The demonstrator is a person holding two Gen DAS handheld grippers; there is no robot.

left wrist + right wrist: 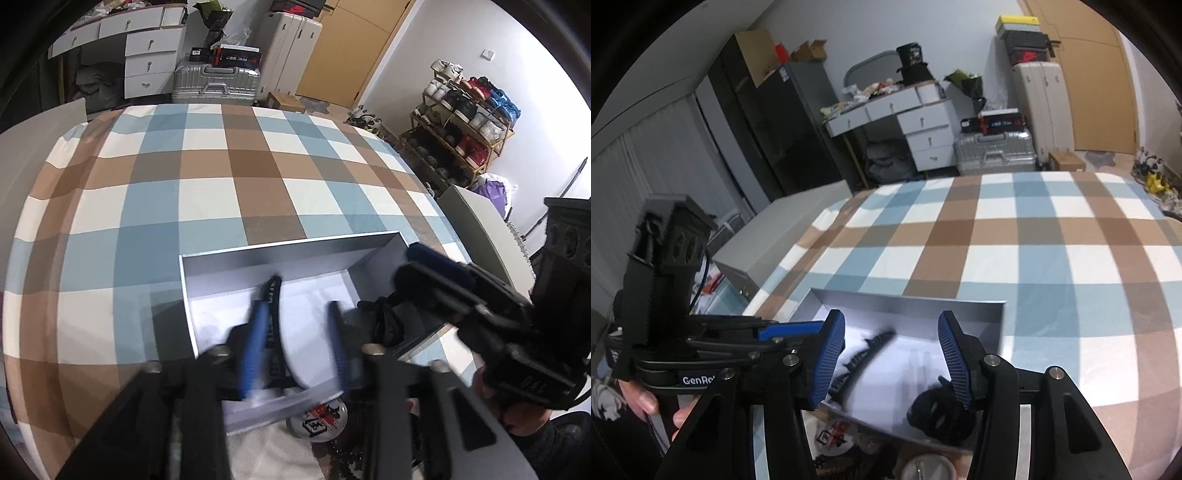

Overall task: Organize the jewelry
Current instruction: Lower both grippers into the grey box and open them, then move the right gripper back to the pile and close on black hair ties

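Bed [229, 177]: checked cover, soft under our box.
Box [295, 254]: shallow, grey-walled, likely light card.
Scrunchie [938, 410]: dark, soft, in the box's right part; pinch anywhere.
Comb [864, 354]: black, toothed, probably stiff; grip its spine.
Left gripper [295, 339]: wide, empty, over the box.
Right gripper [892, 354]: wide, empty.
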